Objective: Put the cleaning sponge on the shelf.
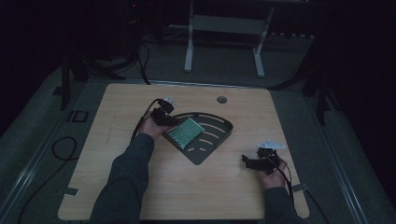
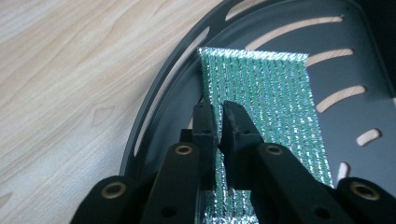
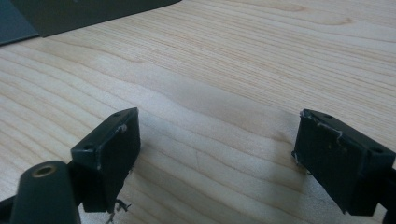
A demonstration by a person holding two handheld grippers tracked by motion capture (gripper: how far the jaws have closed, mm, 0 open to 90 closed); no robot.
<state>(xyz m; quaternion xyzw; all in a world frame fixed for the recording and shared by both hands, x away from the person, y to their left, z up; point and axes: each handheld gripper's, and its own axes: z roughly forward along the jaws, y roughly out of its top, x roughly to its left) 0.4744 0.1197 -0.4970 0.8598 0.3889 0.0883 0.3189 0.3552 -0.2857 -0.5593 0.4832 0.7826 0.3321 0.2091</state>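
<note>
High view: left gripper [image 1: 167, 116] pinches green scouring pad [image 1: 186, 132] over slotted tray [image 1: 212, 144], placement apparently unfinished; right gripper [image 1: 254, 161], jaws spread, idles on table [image 1: 116, 107].

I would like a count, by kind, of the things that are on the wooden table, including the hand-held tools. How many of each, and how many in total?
Dark slotted fan-shaped metal tray: 1
Green and silver woven scouring pad, lying in the tray: 1
Black two-jaw hand-held tools: 2, the left tool closed on the pad's edge, the right tool open over bare wood
Total: 4
</note>
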